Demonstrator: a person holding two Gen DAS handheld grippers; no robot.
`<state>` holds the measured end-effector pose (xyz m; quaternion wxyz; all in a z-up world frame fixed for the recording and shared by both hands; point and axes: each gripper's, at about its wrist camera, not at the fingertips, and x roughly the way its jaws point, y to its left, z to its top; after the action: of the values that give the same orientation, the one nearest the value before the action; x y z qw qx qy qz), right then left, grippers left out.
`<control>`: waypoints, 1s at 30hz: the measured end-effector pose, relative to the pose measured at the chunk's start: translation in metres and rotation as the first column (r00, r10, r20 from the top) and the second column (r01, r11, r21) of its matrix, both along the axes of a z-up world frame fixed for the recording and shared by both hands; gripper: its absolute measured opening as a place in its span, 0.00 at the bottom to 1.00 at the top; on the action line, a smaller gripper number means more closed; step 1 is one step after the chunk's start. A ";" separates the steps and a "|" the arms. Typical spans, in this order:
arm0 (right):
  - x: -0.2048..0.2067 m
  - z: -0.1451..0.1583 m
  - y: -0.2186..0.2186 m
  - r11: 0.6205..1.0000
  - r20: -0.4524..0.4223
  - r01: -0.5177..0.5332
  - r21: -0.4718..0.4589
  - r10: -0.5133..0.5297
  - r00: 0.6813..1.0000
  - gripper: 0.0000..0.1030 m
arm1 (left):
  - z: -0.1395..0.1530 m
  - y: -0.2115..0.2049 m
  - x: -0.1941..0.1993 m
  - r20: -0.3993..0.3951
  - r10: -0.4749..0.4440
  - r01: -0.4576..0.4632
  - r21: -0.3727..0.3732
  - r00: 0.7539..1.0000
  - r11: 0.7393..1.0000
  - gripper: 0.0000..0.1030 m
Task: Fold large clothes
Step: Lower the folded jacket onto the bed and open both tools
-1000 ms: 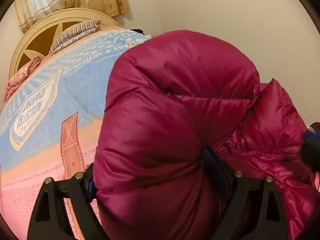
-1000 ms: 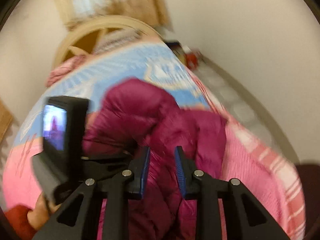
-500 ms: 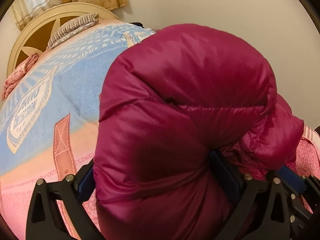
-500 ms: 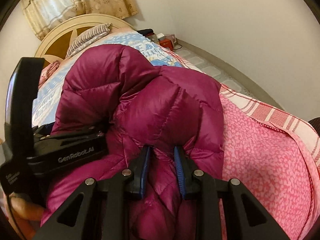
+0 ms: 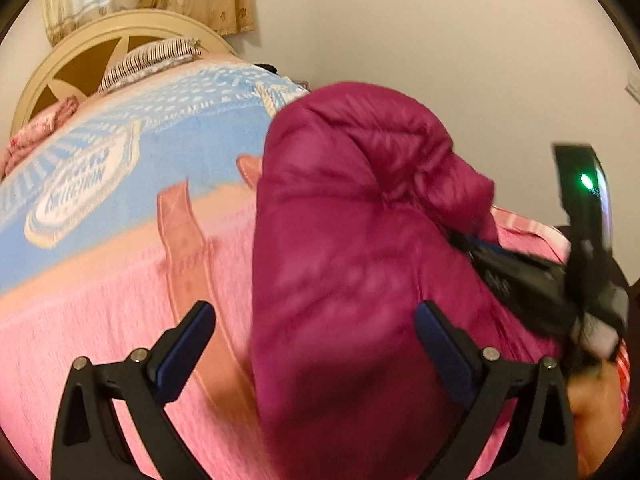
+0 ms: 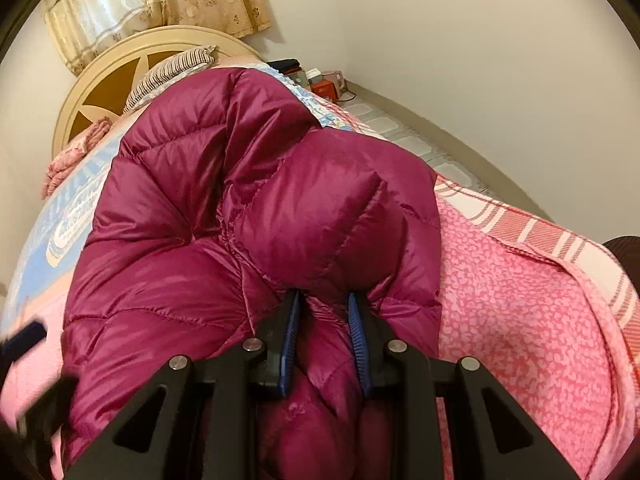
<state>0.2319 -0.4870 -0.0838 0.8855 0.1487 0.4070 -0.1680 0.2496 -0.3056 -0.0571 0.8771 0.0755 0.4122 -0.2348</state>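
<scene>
The left tool stands spread wide and released around the magenta down jacket, which lies bunched on the bed. It looks light, puffy and slick, so a seam or hem should grip best. The right tool is clenched on a fold. Behind are a curved headboard and curtains.

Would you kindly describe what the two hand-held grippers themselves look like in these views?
Both share one build. The left hand-held gripper has matte black plastic finger arms with triangular cut-outs, silver round rivets at the joints and blue pads. The right hand-held gripper matches, its blue pads ribbed. In the left view, its black body carries a green light; a bare hand grips it. No cables or sleeves show.
</scene>
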 end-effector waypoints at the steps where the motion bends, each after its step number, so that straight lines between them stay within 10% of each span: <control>1: -0.002 0.002 0.003 1.000 -0.005 0.006 -0.019 -0.006 1.000 0.25 | -0.004 0.001 -0.004 -0.001 0.007 -0.007 0.000 1.000 1.000 1.00; 13: -0.098 0.052 0.076 0.966 0.024 -0.035 -0.255 0.043 0.999 0.25 | -0.029 -0.012 -0.018 0.039 0.020 -0.023 0.062 0.999 0.998 1.00; 27: -0.111 0.017 0.082 0.972 -0.022 0.019 -0.235 -0.025 0.999 0.26 | -0.015 0.036 -0.055 -0.034 0.018 -0.019 -0.012 0.999 1.000 1.00; 30: -0.125 0.026 0.084 0.970 -0.016 0.058 -0.238 -0.064 0.998 0.43 | -0.012 0.046 -0.069 0.011 0.019 -0.019 0.005 1.000 1.000 1.00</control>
<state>0.1066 -0.4034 -0.0575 0.8864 0.0522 0.3897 -0.2442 0.1808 -0.2599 -0.0690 0.8813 0.0752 0.4088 -0.2247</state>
